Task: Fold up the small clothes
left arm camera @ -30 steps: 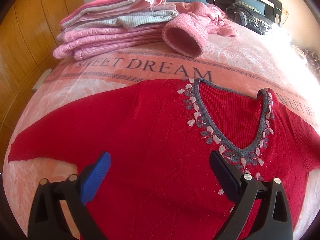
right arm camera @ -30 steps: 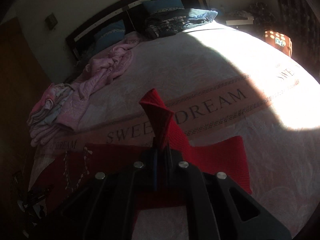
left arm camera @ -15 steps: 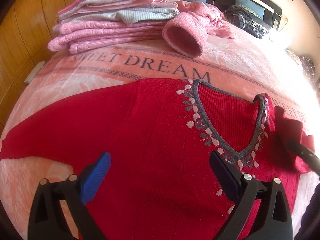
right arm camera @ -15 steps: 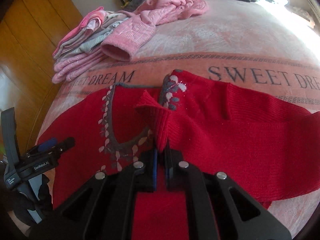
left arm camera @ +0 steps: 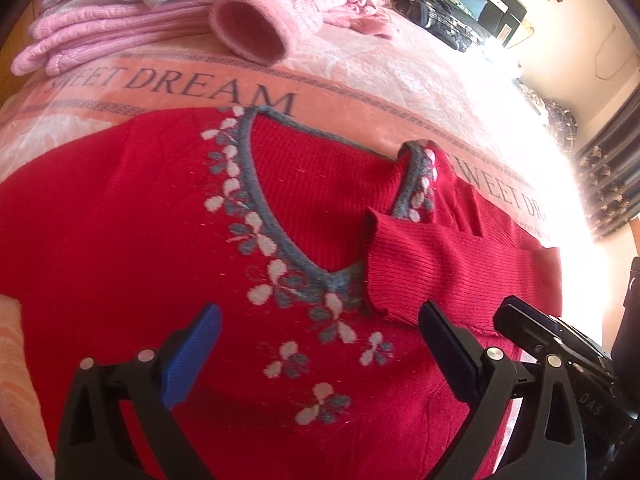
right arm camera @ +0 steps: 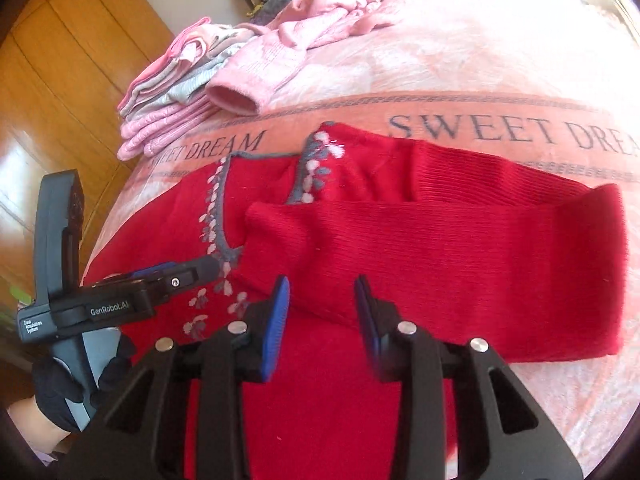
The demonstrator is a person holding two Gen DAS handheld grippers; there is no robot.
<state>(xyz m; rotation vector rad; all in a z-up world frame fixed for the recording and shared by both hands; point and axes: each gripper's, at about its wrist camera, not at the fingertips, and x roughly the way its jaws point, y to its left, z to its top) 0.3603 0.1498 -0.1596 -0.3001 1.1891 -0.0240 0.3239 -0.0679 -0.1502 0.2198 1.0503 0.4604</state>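
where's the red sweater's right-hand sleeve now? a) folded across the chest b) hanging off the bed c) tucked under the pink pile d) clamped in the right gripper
a: the sleeve lies folded across the red sweater, its cuff by the V-neck; the right gripper is open and empty.

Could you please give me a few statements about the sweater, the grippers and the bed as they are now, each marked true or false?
1. The right sleeve lies folded across the red sweater. True.
2. The right gripper is clamped on the sleeve. False: it is open and holds nothing.
3. The left gripper is open. True.
4. The sweater has a round white collar. False: a grey V-neck.
5. Folded pink clothes are stacked beyond the sweater. True.
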